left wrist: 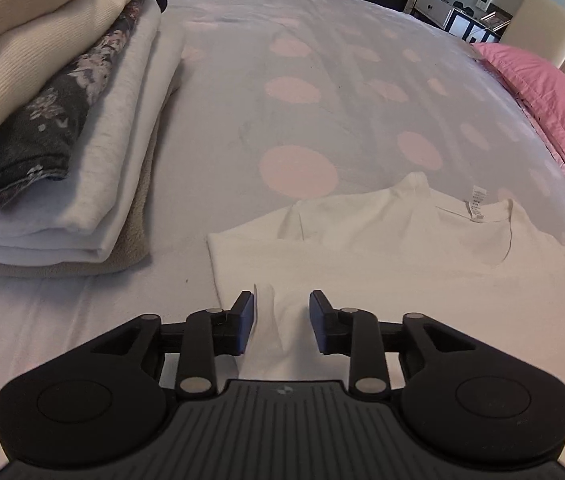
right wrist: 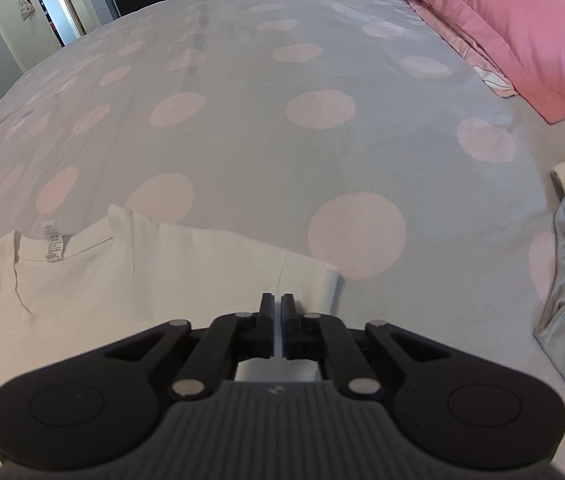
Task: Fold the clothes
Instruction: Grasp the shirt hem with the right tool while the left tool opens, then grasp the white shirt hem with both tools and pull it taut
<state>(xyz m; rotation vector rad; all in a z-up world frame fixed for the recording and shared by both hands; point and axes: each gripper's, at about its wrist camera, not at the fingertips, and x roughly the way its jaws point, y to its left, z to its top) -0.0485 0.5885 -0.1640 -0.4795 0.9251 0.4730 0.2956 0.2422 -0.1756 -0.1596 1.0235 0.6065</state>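
- Left gripper (left wrist: 282,312): jaws parted, a raised fold of the white T-shirt (left wrist: 382,248) standing loose between the pads.
- Right gripper (right wrist: 277,312): jaws clenched on the shirt's sleeve edge at 6 o'clock.
- The shirt lies flat on the spotted bedspread (right wrist: 262,140); its neck label (right wrist: 52,244) is too small to read.
- Folded pile (left wrist: 62,120) at 10 o'clock in the left view.
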